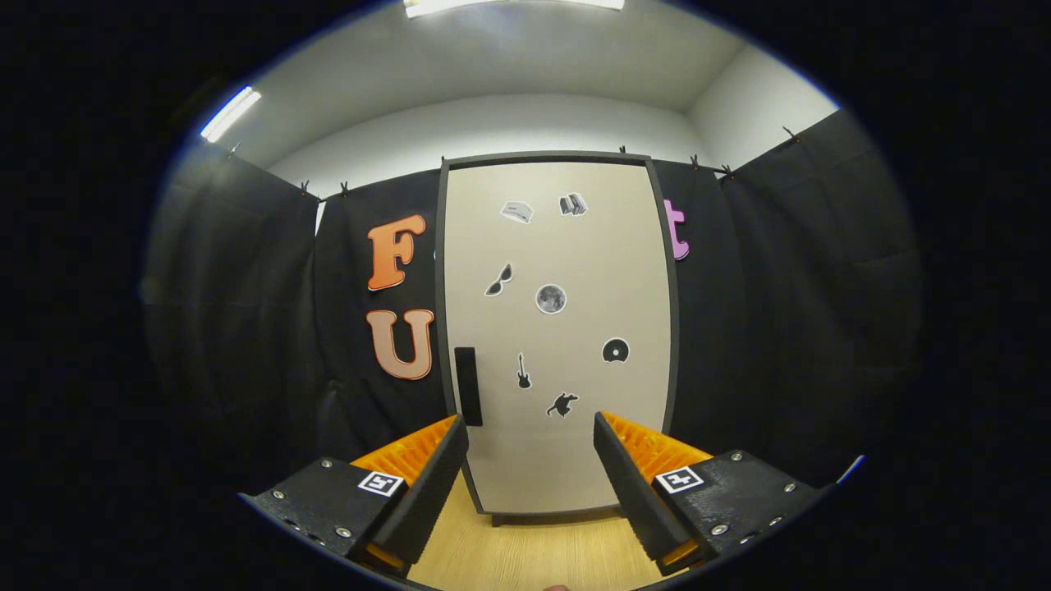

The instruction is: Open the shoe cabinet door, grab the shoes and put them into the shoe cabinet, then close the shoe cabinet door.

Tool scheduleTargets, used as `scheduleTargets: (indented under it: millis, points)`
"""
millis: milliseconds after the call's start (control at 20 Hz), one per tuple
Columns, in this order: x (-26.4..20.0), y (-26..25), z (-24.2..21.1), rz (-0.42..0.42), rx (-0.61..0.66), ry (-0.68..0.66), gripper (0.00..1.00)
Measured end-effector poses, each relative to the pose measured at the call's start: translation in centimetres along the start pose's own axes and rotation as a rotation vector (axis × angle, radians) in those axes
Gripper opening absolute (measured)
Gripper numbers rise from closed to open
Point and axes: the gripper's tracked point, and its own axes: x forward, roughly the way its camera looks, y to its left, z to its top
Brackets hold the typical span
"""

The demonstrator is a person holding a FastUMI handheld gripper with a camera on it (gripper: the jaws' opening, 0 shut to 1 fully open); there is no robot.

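Observation:
The shoe cabinet (554,328) stands upright straight ahead, some way beyond my fingers. Its pale door (575,460) is shut inside a dark frame and carries several small stickers. A dark vertical handle (467,386) sits on the door's left side, just above the tip of my left finger (435,476). My gripper (530,435) is open, with nothing between the fingers, and the lower part of the door shows through the gap. The right finger (624,476) points at the door's lower right.
A light wooden floor (534,558) runs from under the fingers to the cabinet's foot. Black cloth walls (780,328) close in on both sides of the cabinet. White room walls and ceiling lights rise above the cloth.

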Motion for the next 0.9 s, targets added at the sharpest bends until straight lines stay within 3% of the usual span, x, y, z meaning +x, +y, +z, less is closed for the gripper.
scheduleTargets:
  millis: [500, 900]
  points:
    - [-3.8, -0.3, 1.2, 0.024, -0.027, -0.026, 0.96]
    - [-4.1, -0.7, 0.9, 0.021, -0.017, -0.027, 0.96]
